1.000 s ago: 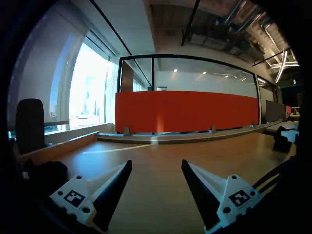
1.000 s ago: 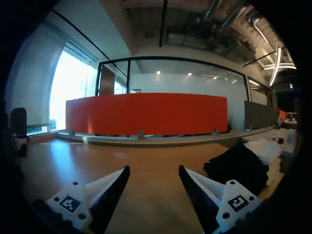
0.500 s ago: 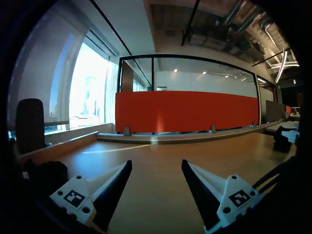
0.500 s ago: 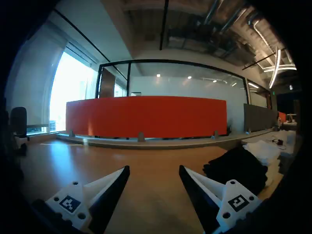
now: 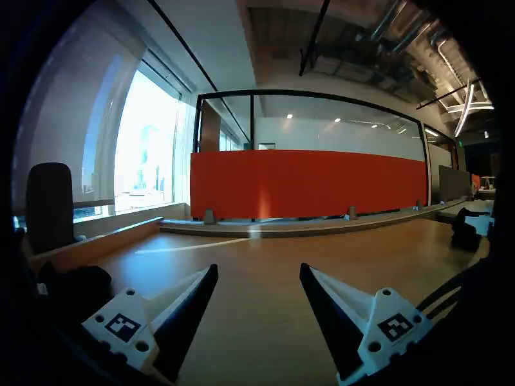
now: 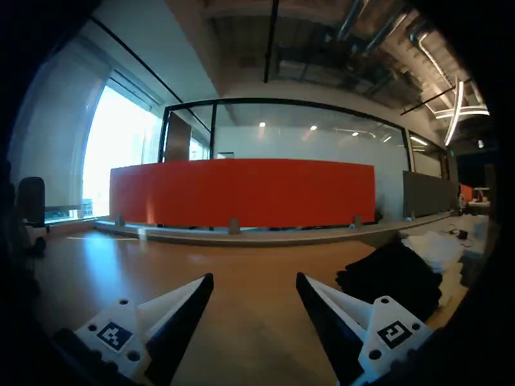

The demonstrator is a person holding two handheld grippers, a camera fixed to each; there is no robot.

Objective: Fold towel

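Right gripper view has black towels [image 6: 393, 276] on the surface [image 6: 254, 338] just right of the wide, empty right tongs [image 6: 254, 275]; left tongs [image 5: 258, 265] gape likewise.

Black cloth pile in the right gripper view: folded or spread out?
Folded: the black cloth pile sits as a compact layered stack on the table, beside a white stack.

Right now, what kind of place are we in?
Probably an open-plan office: a long wooden desk with an orange divider panel, a glass-walled room behind it, and exposed ceiling pipes.
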